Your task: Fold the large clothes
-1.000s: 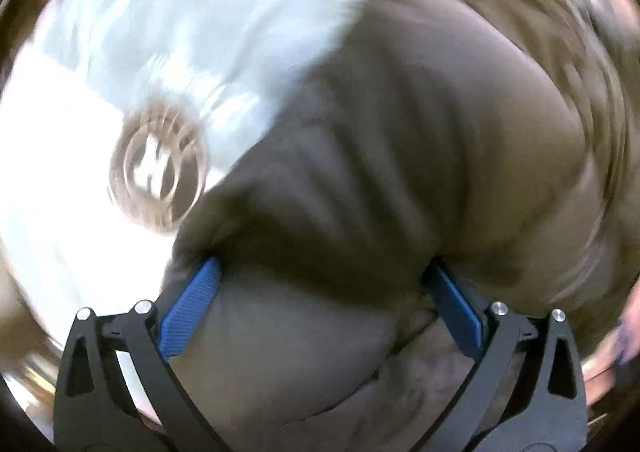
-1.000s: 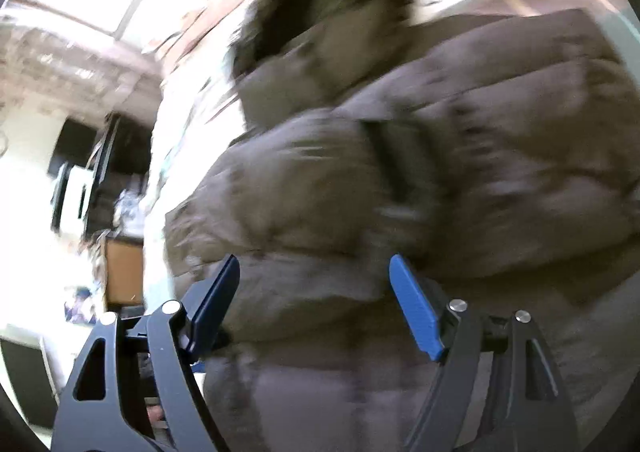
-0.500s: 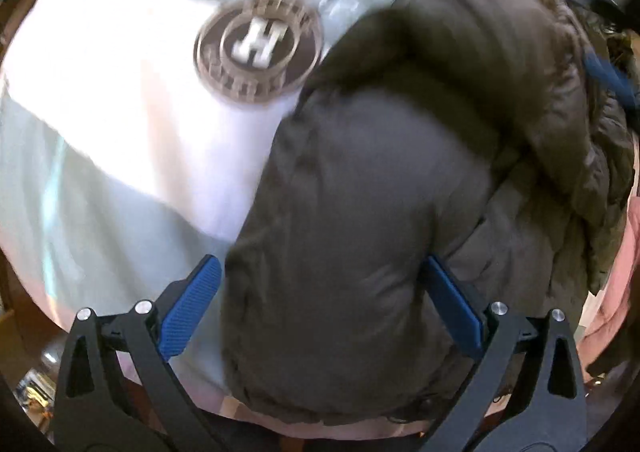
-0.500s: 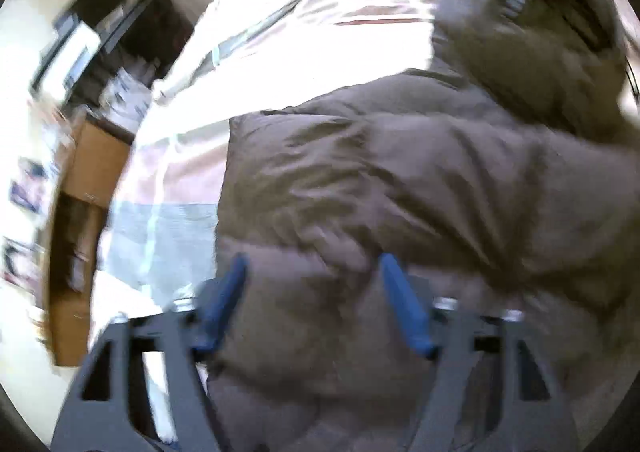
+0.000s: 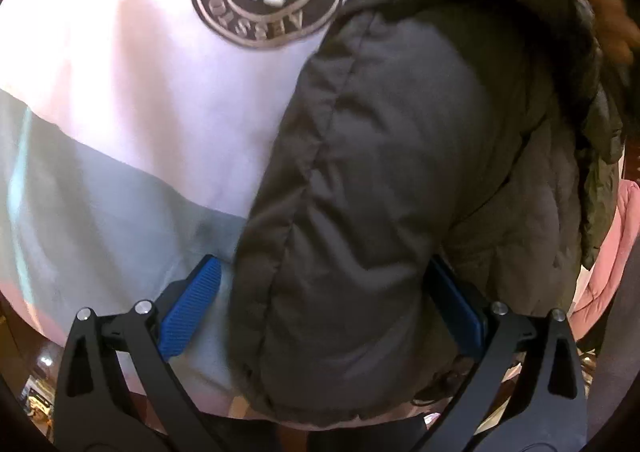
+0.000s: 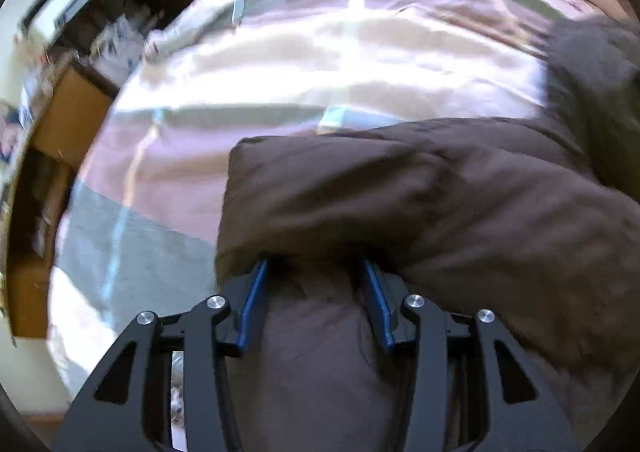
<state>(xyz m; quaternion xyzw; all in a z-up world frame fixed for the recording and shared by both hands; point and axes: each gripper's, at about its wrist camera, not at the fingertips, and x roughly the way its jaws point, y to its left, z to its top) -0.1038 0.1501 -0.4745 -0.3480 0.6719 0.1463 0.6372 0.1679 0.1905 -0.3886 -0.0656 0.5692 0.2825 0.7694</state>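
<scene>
The right gripper (image 6: pixel 314 292), jaws just narrowing, is pinching a padded fold of the brown puffer coat (image 6: pixel 400 203) lying on the striped bedspread (image 6: pixel 340 47), evidently to carry that edge over, while the left gripper (image 5: pixel 326 294) is standing spread astride the coat, apparently steadying, not gripping
</scene>
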